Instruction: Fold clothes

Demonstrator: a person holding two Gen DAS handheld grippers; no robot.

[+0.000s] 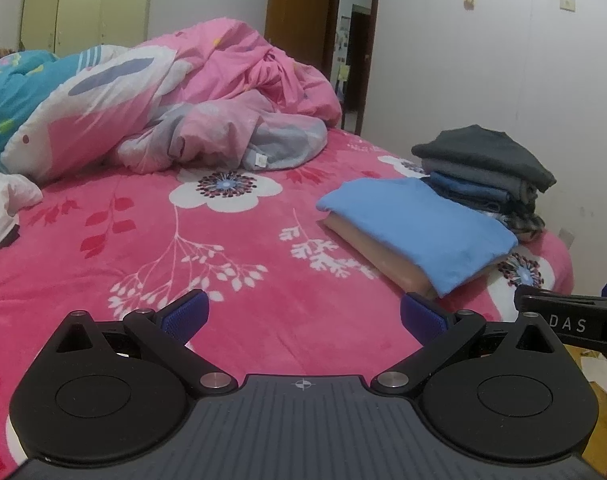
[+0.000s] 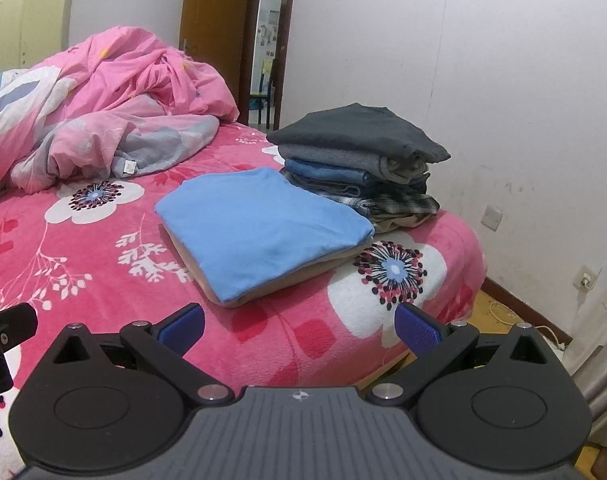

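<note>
A folded light-blue cotton garment (image 2: 263,224) lies flat on the bed near its right-hand corner, resting on top of a folded tan garment (image 2: 303,276) whose edge shows beneath it. Just behind it, touching or nearly so, stands a stack of folded clothes (image 2: 363,168): a dark grey knit on top, a lighter grey piece under it, blue denim-coloured layers, and a plaid piece at the bottom. All of this sits on a pink fleece bedspread with white flowers (image 1: 223,240).

The left claw (image 1: 303,316) hangs above the bedspread in front of the blue garment, its blue-padded fingers (image 1: 187,314) spread wide with nothing between them. The right claw (image 2: 299,322) is likewise spread and empty, hovering over the bed's near edge, apart from the blue garment. Each claw's side shows at the margin of the other's view.

Farther back, a crumpled pink and grey floral duvet (image 1: 223,92) is heaped across the bed, with a turquoise quilt (image 1: 11,96) at the far left. Behind stand a brown wooden door (image 2: 215,32), pale yellow wardrobes (image 1: 87,4) and a white wall (image 2: 483,80).
</note>
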